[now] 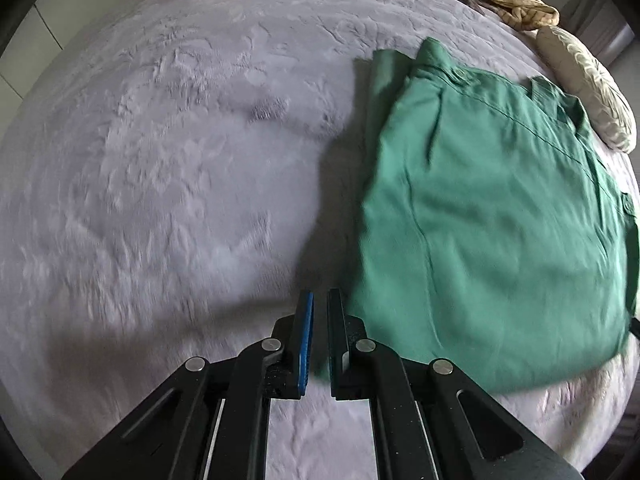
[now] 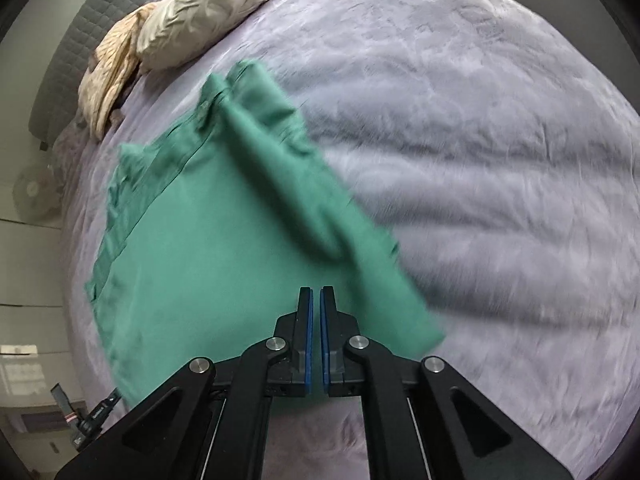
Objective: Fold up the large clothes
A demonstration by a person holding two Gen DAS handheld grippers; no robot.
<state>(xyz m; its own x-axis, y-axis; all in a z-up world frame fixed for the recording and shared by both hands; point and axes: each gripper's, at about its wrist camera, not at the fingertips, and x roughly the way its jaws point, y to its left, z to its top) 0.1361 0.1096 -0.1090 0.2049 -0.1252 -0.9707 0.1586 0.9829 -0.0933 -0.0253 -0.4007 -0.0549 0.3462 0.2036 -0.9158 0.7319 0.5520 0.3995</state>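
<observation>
Green folded garment on lilac bedspread, wide bare bedspread beside it, both grippers' jaws together, empty.

Green garment: one large piece of plain green woven cloth, folded into a rough rectangle and lying flat on the lilac plush bedspread. Stitched band with a button along one edge; a narrow folded strip runs along the opposite side. Minor creases; partly motion-blurred.
</observation>
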